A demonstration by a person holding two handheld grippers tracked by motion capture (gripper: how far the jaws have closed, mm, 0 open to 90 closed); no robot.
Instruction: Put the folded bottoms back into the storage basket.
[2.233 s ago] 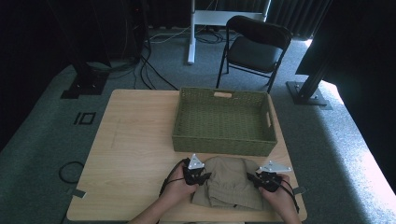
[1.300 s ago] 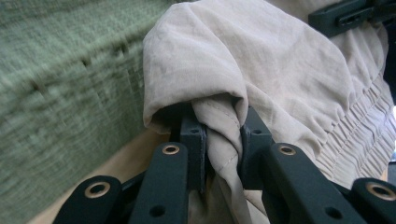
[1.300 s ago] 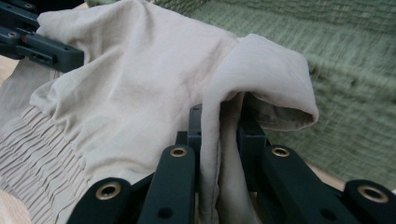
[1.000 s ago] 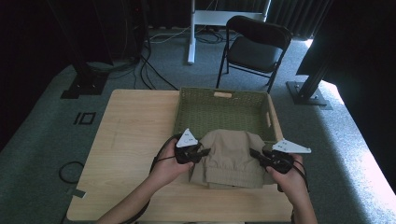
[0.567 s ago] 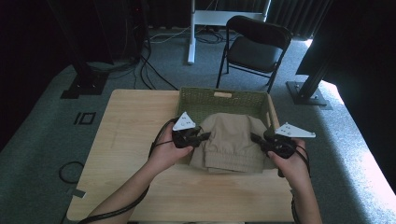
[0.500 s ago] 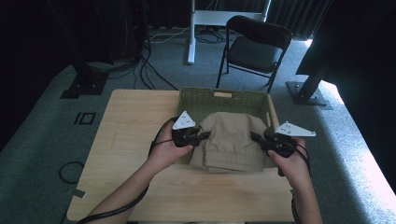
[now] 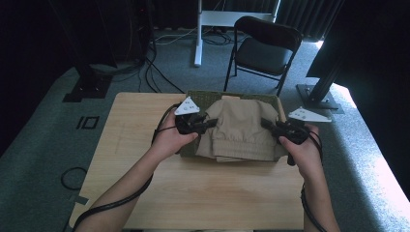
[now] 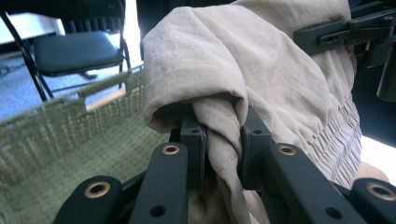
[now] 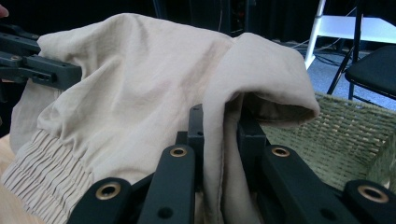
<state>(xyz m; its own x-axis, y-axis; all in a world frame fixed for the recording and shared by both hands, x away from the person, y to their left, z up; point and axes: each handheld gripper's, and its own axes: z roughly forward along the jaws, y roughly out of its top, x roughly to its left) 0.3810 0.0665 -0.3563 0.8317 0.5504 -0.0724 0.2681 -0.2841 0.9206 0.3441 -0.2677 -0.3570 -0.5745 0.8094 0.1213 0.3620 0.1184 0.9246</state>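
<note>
On the wooden table [image 7: 203, 188] sits a green woven basket [image 8: 56, 154]. Folded beige trousers [image 7: 240, 126] hang above it, pinched at either side between the left gripper [image 8: 223, 140] and right gripper [image 9: 219, 135].

Beige garment [image 7: 241, 128], olive-green woven basket [image 9: 359, 135], light wood table [image 7: 203, 188]

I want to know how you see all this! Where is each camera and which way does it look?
High view: above the person's side, looking forward and down at the table; forearms, both hands show.
Left gripper view: rides the left gripper, looking along its jaws at the beige garment.
Right gripper view: rides the right gripper, facing the same cloth from the other side.
Shared: garment and green basket.
</note>
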